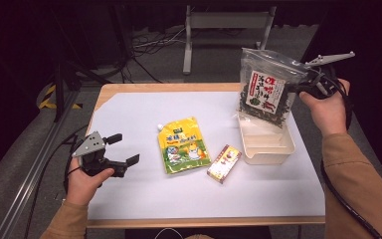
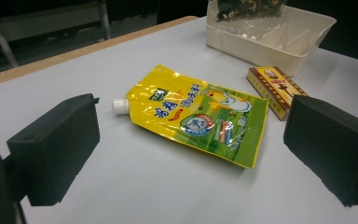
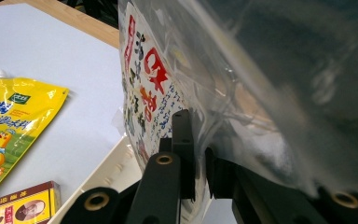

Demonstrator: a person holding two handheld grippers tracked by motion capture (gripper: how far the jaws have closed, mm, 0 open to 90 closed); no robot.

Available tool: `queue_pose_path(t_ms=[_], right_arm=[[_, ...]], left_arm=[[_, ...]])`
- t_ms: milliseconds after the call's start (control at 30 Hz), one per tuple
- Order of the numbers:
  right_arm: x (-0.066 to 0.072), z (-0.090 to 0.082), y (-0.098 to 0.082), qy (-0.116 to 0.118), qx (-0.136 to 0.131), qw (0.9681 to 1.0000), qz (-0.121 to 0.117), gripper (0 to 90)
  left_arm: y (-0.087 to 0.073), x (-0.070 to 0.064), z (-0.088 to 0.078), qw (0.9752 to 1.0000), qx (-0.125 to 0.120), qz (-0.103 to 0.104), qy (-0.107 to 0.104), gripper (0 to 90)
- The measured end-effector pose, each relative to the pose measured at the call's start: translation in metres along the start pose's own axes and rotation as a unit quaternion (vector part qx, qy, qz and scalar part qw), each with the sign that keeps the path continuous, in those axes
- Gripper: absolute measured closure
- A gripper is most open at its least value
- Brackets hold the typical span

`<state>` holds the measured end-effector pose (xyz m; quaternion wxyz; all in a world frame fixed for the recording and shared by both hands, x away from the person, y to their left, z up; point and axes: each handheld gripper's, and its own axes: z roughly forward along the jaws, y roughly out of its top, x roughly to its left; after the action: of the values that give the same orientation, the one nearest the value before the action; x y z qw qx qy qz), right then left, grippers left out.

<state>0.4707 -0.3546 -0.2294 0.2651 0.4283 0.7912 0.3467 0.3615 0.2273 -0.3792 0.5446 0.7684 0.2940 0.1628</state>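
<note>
Bare table lies open ahead of the left tongs; yellow pouch, small box and tray crowd the right.

A lab: floor cables, hazard tape, metal frame.

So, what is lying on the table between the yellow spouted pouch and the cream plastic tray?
A small red and yellow cardboard box lies between the yellow spouted pouch and the cream plastic tray, as the high view shows; the left gripper view shows it too.
</note>
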Motion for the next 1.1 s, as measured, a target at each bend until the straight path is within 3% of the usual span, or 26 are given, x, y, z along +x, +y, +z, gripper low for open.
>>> queue_pose_path(t_ms=[233, 333, 567, 967, 1100], right_arm=[[0.006, -0.007, 0.004, -0.024, 0.009, 0.9997, -0.004, 83.6], [0.008, -0.009, 0.005, -0.034, 0.012, 0.9994, 0.001, 83.6], [0.011, -0.010, 0.006, -0.041, 0.014, 0.9991, 0.003, 83.6], [0.016, 0.015, -0.009, -0.030, 0.041, 0.9987, 0.004, 83.4], [0.014, 0.016, -0.012, -0.027, 0.033, 0.9990, 0.010, 83.3]], left_arm=[[0.000, -0.001, 0.001, 1.0000, 0.000, -0.001, -0.002, 4.3], [0.002, -0.001, 0.000, 1.0000, -0.002, 0.009, 0.000, 4.5], [0.001, -0.001, 0.001, 1.0000, -0.001, 0.006, -0.001, 4.5], [0.001, -0.001, 0.005, 0.9999, 0.003, 0.010, -0.003, 4.0], [0.000, -0.001, 0.006, 0.9999, 0.007, 0.009, -0.008, 3.6]])
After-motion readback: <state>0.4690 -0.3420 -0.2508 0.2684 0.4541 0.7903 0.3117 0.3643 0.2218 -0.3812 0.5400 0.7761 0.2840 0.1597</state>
